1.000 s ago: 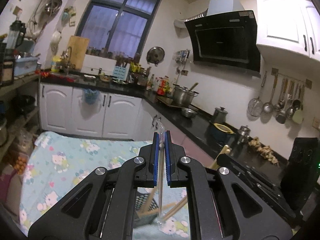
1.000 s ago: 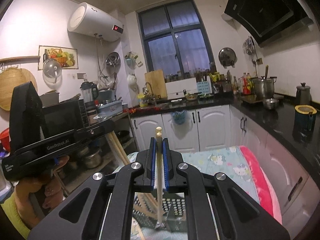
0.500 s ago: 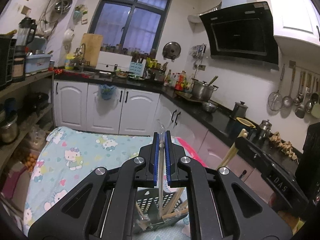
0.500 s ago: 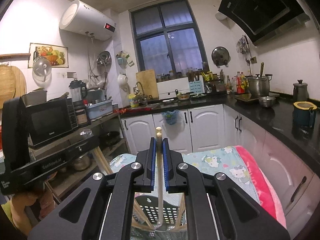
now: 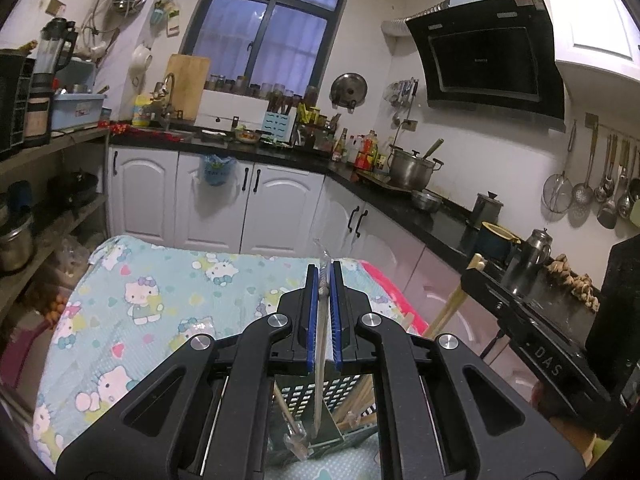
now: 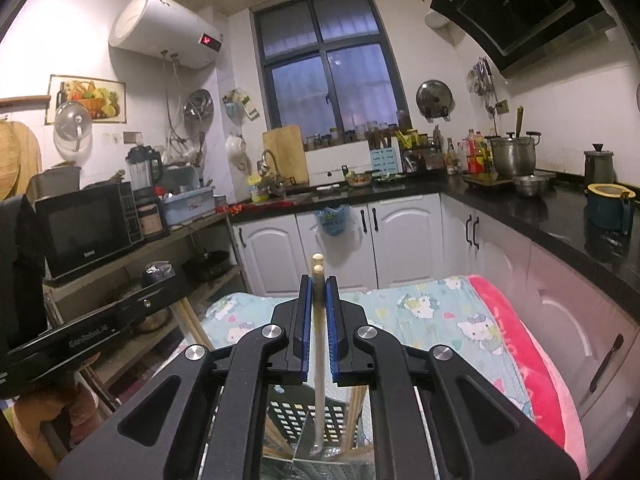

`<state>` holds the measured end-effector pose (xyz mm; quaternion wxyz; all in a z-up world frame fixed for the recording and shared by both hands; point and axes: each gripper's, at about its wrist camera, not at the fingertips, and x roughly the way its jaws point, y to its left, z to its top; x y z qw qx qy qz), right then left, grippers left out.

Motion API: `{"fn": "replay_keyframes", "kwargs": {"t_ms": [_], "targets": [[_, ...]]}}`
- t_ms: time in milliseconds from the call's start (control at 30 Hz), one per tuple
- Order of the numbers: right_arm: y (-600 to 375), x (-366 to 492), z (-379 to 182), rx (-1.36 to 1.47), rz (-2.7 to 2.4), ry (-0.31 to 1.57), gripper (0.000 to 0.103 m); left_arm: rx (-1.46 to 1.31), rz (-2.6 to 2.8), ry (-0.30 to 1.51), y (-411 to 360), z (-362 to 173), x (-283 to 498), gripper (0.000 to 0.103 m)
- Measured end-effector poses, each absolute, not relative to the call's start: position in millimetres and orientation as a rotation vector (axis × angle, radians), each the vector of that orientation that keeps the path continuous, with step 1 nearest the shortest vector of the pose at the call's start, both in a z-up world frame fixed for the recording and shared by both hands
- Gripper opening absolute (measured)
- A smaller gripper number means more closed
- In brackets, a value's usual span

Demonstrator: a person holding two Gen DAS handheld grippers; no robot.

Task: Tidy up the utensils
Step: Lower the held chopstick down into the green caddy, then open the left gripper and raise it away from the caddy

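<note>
I am in a home kitchen: white cabinets [image 5: 256, 200] run under a black countertop [image 6: 560, 216], with a range hood [image 5: 488, 64] and a steel pot [image 5: 412, 166] along one wall. A water heater [image 6: 164, 28] hangs high, a microwave [image 6: 86, 232] sits on a shelf, ladles [image 5: 600, 184] hang from a rail

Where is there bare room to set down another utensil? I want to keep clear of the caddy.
Free: the cartoon-print cloth left of the left gripper, running back to the white cabinets; also the cloth between the right gripper and the pink edge. Crowded: the perforated caddy under both grippers, full of chopsticks, and the black counter.
</note>
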<state>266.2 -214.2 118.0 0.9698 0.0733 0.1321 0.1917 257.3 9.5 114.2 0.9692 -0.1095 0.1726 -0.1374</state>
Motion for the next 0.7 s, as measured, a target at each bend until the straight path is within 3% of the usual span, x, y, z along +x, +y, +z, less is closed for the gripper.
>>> {"fn": "replay_keyframes", "kwargs": {"t_ms": [33,100,133,233,400,500,700], "targets": [[-214,269,115,0.149,0.387,0.282,0.027,-0.228,-0.277,0.355,10,112,259,0.006],[-216,270,111,0.157,0.374,0.305,0.039,-0.255,-0.266,0.382,14,107,262,0.035],[-219,268,110,0.170,0.376,0.309,0.039,-0.269,-0.265,0.388,17,106,261,0.046],[-229,257,108,0.168,0.365,0.304,0.041,-0.301,-0.278,0.377,25,106,250,0.046],[-246,236,103,0.171,0.332,0.333,0.043,-0.321,-0.291,0.351,36,114,222,0.062],[-252,223,101,0.161,0.334,0.346,0.047,-0.338,-0.295,0.344,42,113,204,0.079],[-260,197,93,0.132,0.335,0.379,0.051,-0.352,-0.297,0.385,50,96,181,0.092]]}}
